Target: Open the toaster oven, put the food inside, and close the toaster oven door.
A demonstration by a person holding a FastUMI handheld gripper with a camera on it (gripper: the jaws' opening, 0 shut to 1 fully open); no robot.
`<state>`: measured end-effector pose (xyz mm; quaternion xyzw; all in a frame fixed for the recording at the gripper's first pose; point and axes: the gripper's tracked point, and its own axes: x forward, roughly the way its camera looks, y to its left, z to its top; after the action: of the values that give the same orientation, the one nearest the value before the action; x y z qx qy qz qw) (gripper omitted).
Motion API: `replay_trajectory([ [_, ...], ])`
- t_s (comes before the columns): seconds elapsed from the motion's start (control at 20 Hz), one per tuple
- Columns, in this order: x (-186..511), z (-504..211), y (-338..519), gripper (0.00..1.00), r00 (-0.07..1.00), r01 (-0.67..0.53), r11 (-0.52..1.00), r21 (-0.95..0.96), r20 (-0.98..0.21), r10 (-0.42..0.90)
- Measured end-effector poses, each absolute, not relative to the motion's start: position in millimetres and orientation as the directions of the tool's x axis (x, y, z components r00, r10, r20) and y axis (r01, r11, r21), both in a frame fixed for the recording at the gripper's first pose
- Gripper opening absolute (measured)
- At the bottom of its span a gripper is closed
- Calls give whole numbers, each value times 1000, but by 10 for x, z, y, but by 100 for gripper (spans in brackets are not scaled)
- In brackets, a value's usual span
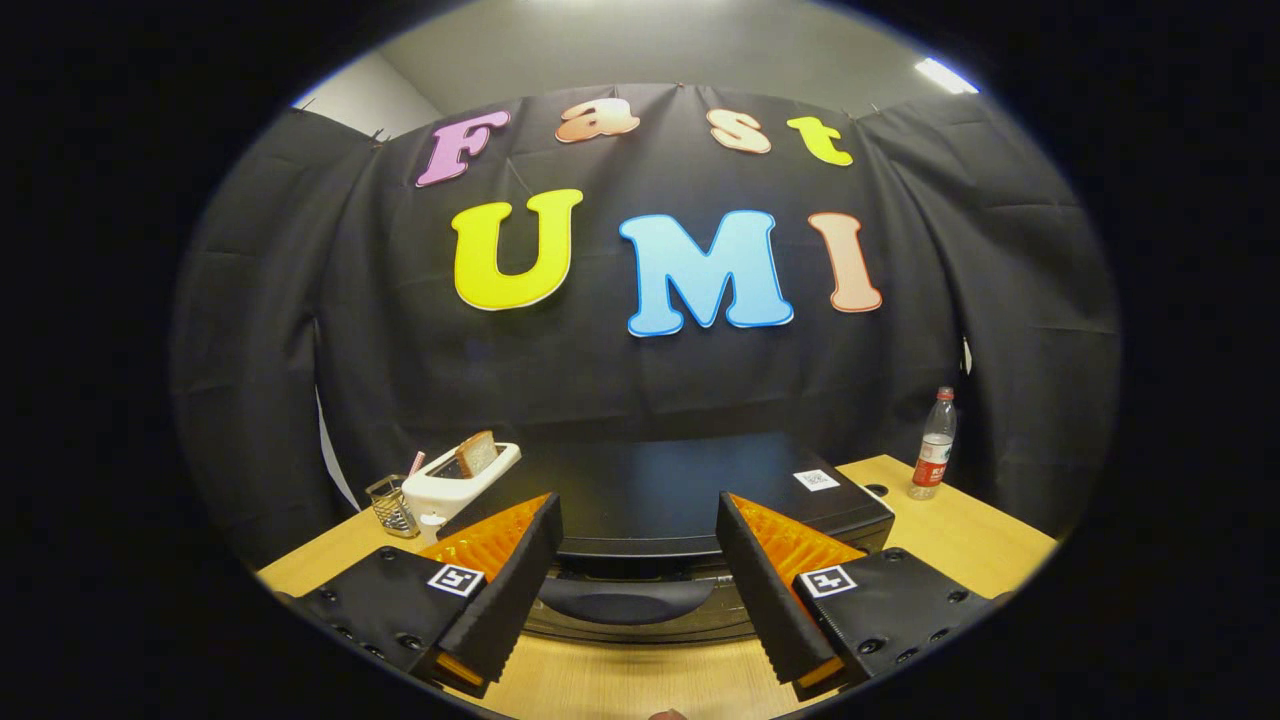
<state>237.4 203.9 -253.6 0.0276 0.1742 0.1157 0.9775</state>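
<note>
With jaws held wide apart and empty, the gripper is poised above the closed toaster oven on the tabletop; its door handle could be missed if approached too high.

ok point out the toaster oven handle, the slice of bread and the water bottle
toaster oven handle [625, 600], gripper view, middle of the curved grip, between the open gripper [632, 590] fingers
slice of bread [478, 453], gripper view, its upright cut face
water bottle [935, 455], gripper view, clear body above the label
</note>
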Motion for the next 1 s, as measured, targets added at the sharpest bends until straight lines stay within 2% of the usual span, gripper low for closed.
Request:
replay_trajectory([
  [0.5, 2364, -2990, 2064, 99, 883, -185, 981, 59, -427, 193],
  [1.0, 2100, -2989, 2028, 99, 885, -193, 981, 36, -426, 190],
])
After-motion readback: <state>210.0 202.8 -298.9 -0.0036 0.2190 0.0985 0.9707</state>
